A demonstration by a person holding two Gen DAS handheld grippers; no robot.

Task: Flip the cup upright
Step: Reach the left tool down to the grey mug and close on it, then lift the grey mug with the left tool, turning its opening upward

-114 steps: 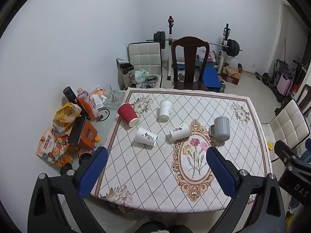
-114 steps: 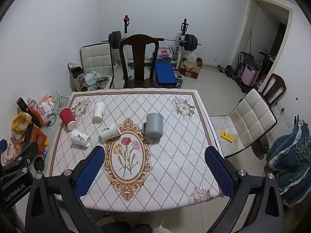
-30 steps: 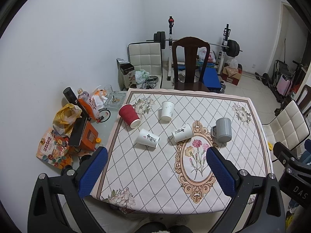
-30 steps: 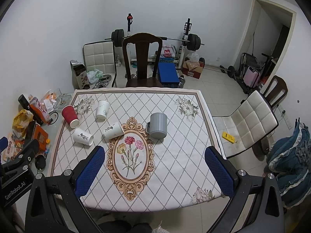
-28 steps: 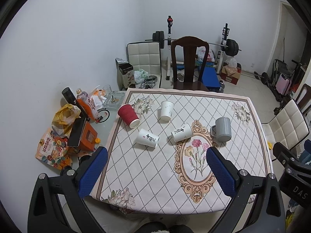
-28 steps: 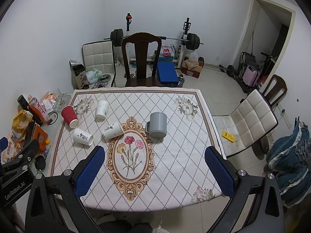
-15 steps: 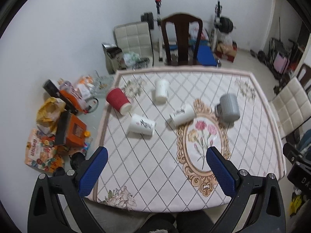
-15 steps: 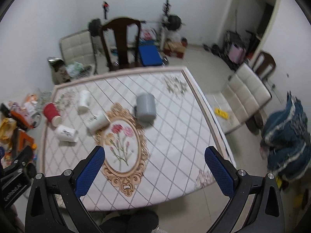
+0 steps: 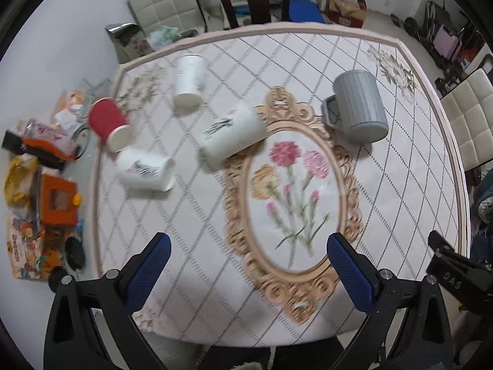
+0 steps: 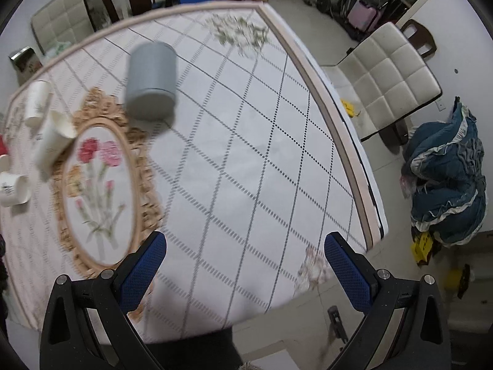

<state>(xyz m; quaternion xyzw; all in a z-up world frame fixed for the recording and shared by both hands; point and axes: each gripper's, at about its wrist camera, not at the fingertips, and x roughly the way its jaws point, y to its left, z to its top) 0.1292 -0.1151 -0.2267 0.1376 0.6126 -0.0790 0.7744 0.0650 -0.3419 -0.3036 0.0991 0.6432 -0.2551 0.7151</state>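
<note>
Left wrist view: we look down on the counter [image 9: 409, 160], covered by a diamond-patterned cloth with an oval floral medallion [image 9: 292, 203]. Our left gripper [image 9: 246, 265] hovers over the near edge, its blue-padded fingers [image 9: 148, 265] spread wide apart and holding nothing. Five cups lie on their sides. A ribbed grey mug with a handle [image 9: 357, 104] rests beyond the medallion's far right rim. A white paper cup with black lettering [image 9: 231, 132] lies at the medallion's far left rim; a second lettered white paper cup [image 9: 144, 174] lies nearer the counter's left edge, just beside a red paper cup [image 9: 107, 123]. A plain white paper cup [image 9: 189, 80] lies farther back. Snack bags and an orange box [image 9: 58, 203] clutter the floor to the left.

Right wrist view: our right gripper [image 10: 245, 265] likewise has its fingers [image 10: 345, 265] wide apart and empty, over bare cloth near the counter's right corner. Nothing stands between either gripper and the cups. A cream padded chair [image 10: 391, 80] and a blue bundle of fabric [image 10: 446, 178] stand right of the counter.
</note>
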